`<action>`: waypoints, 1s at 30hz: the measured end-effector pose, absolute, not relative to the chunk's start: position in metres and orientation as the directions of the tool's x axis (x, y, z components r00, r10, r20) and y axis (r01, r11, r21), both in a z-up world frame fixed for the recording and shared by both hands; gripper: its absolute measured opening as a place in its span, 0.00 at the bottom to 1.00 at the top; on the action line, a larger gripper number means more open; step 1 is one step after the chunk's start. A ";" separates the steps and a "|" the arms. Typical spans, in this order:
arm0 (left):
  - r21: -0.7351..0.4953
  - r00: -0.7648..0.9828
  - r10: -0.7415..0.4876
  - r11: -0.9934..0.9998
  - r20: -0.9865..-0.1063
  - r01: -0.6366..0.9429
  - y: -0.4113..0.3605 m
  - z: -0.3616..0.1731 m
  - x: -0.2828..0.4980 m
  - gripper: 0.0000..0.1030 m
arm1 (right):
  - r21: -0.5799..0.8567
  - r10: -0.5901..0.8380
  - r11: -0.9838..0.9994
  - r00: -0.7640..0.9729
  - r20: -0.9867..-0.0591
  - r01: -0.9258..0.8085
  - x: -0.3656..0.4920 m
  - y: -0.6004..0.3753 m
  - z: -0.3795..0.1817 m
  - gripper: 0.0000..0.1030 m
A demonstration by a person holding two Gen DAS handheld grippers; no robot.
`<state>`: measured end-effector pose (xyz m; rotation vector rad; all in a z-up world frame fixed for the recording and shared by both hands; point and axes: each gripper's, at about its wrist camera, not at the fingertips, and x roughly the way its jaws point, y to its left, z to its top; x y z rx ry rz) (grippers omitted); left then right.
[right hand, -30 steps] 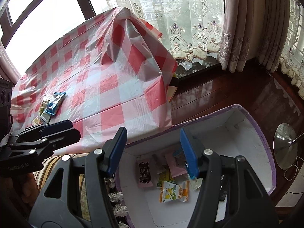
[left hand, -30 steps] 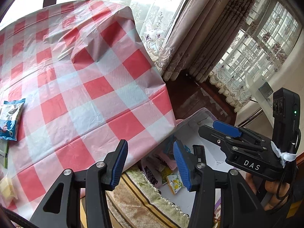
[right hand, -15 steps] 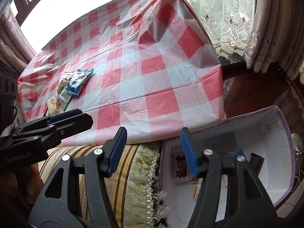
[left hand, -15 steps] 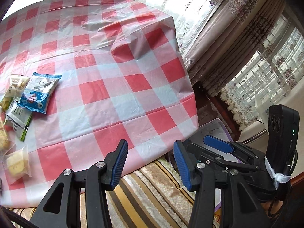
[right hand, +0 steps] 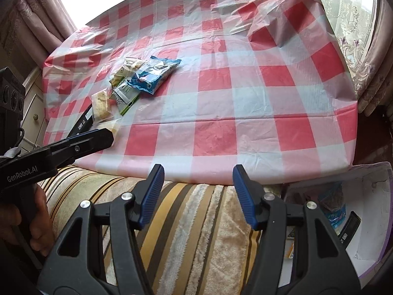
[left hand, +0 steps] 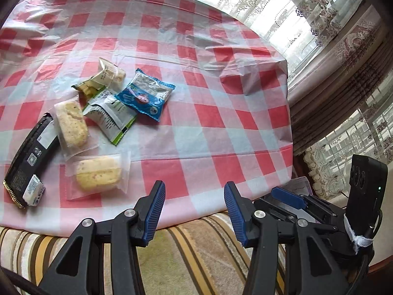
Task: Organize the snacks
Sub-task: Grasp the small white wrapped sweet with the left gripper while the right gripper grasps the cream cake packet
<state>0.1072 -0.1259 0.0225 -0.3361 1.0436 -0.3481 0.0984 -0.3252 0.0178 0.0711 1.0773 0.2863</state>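
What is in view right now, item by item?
Checked plastic tablecloth: one, red and white, over the table.
Blue foil snack packet: one, right end of the snack cluster.
Green-and-white sachet: one, beside it.
Clear-wrapped cakes: two, pale yellow, near table edge.
Black flat pack: one, cluster's left.
White box with purple rim: one, on the floor, holding snacks.
Striped cushion: one, beige-brown, below the table.
Left gripper: open, empty.
Right gripper: open, empty.
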 end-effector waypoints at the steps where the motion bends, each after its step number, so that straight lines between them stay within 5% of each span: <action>1: -0.427 0.463 -0.426 0.898 -0.778 0.108 -0.118 0.022 0.105 0.49 | 0.193 0.266 0.960 0.436 -0.860 -0.204 0.099 -0.320 0.017 0.60; 18: -0.392 0.480 -0.285 0.910 -0.830 -0.137 0.011 -0.003 0.084 0.49 | 0.168 0.291 0.926 0.356 -0.888 -0.339 0.110 -0.240 0.009 0.60; 30: -0.412 0.423 -0.305 0.892 -0.853 -0.188 0.029 -0.027 0.098 0.47 | 0.156 0.286 0.905 0.294 -0.912 -0.397 0.125 -0.195 -0.006 0.60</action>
